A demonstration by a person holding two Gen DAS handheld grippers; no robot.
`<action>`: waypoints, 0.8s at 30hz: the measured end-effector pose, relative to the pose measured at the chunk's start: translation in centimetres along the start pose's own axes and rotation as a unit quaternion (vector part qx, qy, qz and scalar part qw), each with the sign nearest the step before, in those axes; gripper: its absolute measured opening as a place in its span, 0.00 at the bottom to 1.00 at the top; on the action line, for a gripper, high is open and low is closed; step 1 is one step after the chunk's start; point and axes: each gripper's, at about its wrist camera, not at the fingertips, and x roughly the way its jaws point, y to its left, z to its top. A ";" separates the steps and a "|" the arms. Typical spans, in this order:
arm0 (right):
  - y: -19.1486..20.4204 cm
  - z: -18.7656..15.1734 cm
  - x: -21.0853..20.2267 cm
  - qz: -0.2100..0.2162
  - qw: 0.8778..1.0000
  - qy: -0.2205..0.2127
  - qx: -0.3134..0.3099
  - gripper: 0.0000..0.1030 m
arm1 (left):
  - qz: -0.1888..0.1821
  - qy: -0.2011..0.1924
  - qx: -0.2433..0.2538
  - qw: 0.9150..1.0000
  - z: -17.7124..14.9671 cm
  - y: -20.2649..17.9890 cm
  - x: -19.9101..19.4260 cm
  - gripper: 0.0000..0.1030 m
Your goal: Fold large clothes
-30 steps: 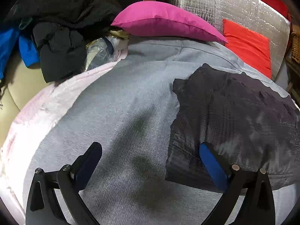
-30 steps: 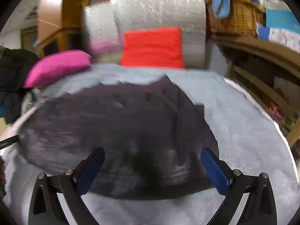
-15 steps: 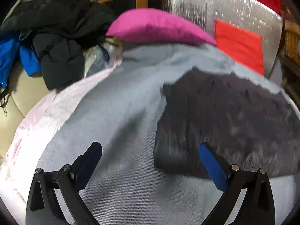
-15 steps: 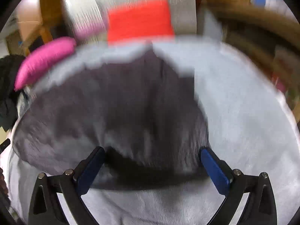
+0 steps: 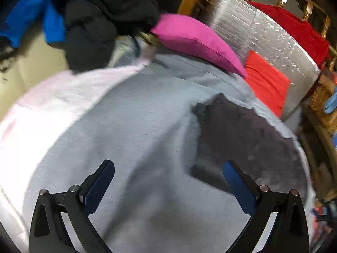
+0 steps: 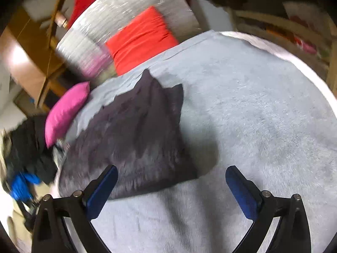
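A dark grey folded garment (image 5: 248,141) (image 6: 137,139) lies flat on the light grey blanket (image 5: 137,130) (image 6: 252,109) that covers the bed. My left gripper (image 5: 168,168) hovers open above the blanket, its right finger over the garment's near left corner, nothing held. My right gripper (image 6: 171,172) is open too, above the garment's near right corner, with only blanket and cloth edge showing between its blue pads. Both views are blurred by motion.
A magenta pillow (image 5: 195,42) (image 6: 65,111), a red cushion (image 5: 265,82) (image 6: 141,40) and a silver quilted backrest (image 5: 263,33) (image 6: 126,14) stand at the bed's head. Black and blue clothes (image 5: 88,21) (image 6: 27,154) are piled at the left. A pink sheet (image 5: 52,101) shows beside the blanket. Wooden shelves (image 6: 284,21) stand right.
Both grippers have lifted and tilted away from the garment; the left view has swung left and the right view has rolled clockwise. The folded garment stays in place.
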 end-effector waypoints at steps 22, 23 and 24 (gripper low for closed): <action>0.8 6.9 12.6 0.053 0.991 0.119 -0.008 0.95 | -0.161 0.200 -0.023 0.966 5.5 -6.0 17.1 0.99; 1.2 7.0 12.8 0.052 0.991 0.120 -0.018 0.94 | -0.158 0.191 -0.007 0.969 5.4 -6.6 17.0 0.99; 1.4 7.0 12.9 0.055 0.991 0.123 -0.023 0.90 | -0.155 0.192 0.002 0.969 5.2 -6.9 16.9 0.99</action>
